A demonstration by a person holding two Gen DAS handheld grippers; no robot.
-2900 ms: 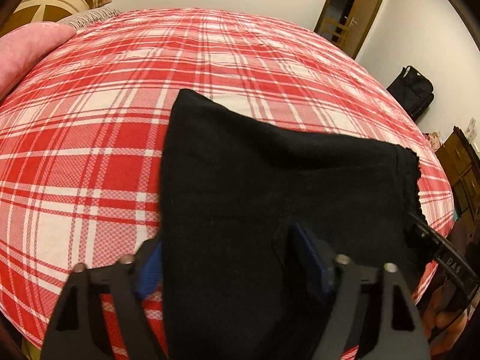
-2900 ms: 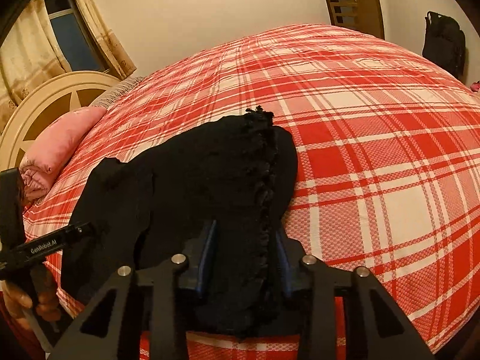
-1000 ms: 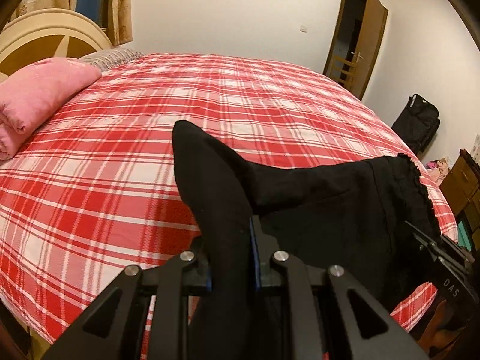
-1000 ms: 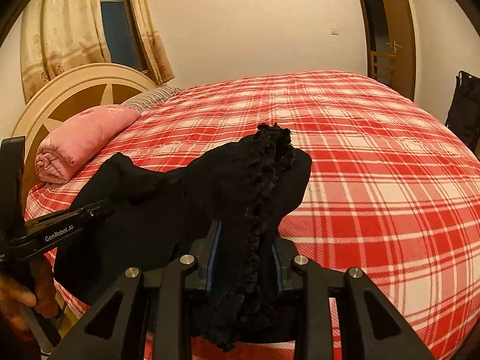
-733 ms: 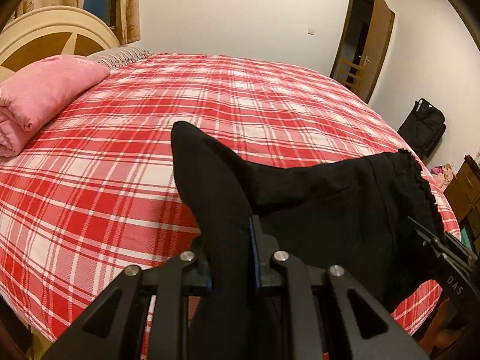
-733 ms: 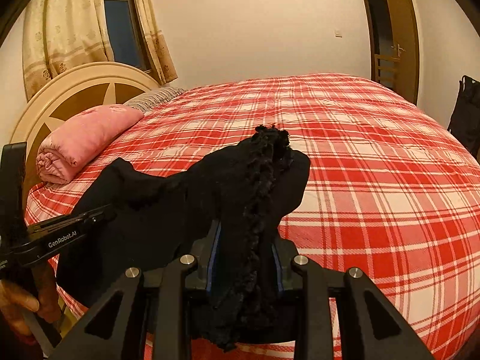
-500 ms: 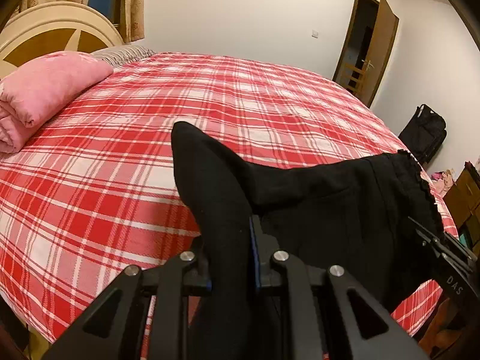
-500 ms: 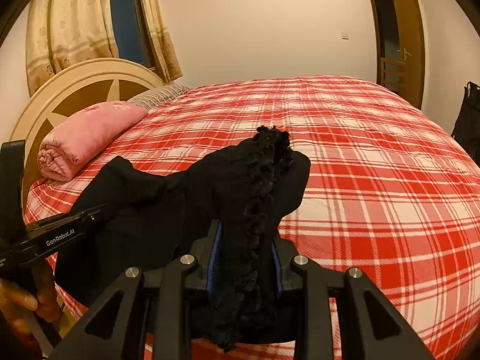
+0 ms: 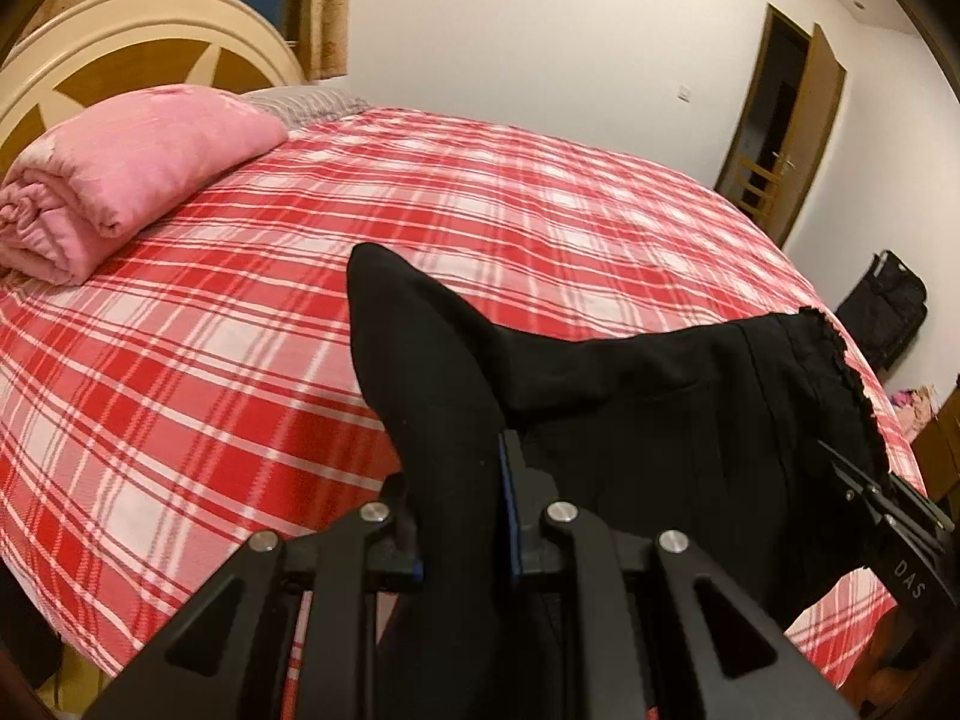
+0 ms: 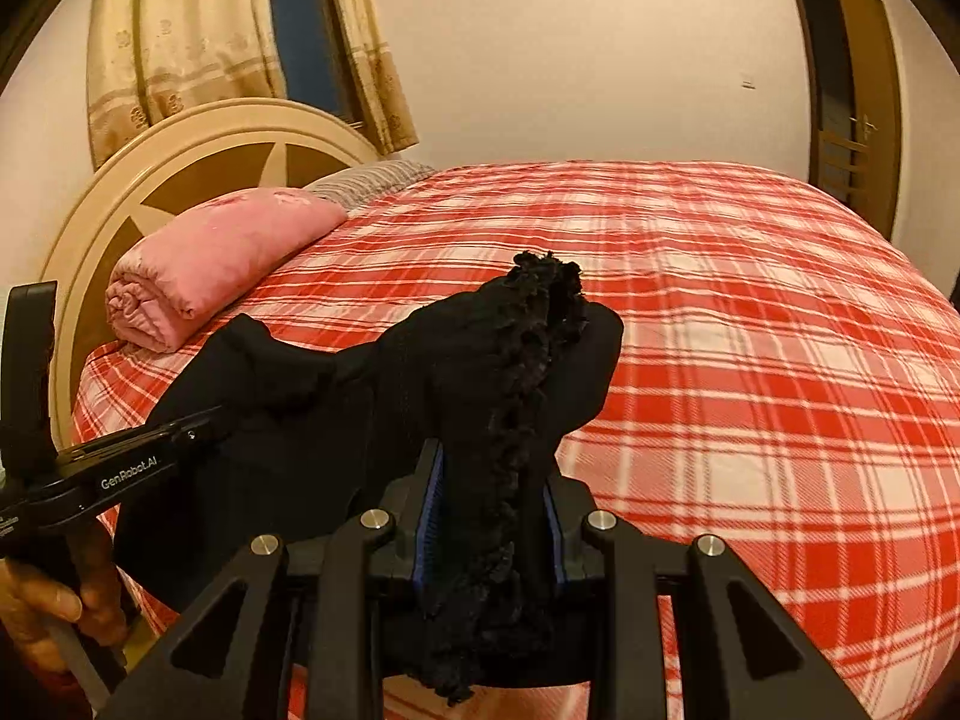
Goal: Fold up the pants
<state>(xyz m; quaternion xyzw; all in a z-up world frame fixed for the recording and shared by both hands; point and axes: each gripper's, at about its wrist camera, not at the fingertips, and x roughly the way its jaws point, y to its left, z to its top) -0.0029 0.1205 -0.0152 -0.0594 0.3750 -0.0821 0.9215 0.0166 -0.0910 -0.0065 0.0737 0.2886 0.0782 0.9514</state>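
The black pants [image 9: 660, 420] hang lifted above the near edge of the red plaid bed [image 9: 240, 330], stretched between my two grippers. My left gripper [image 9: 462, 516] is shut on a plain black corner of the pants. My right gripper [image 10: 489, 516] is shut on the frilly edge of the pants [image 10: 516, 372]. The right gripper shows at the right edge of the left wrist view [image 9: 882, 516]. The left gripper shows at the left of the right wrist view [image 10: 150, 450], with the hand below it.
A rolled pink blanket [image 9: 120, 180] lies near the round headboard [image 10: 198, 162]. The plaid bed [image 10: 750, 330] spreads ahead. A black bag [image 9: 888, 306] stands on the floor at the right, near a wooden door [image 9: 792, 132].
Both grippers closed on the pants and lifted them off the bed. Over the last second they rose a little more, holding the cloth.
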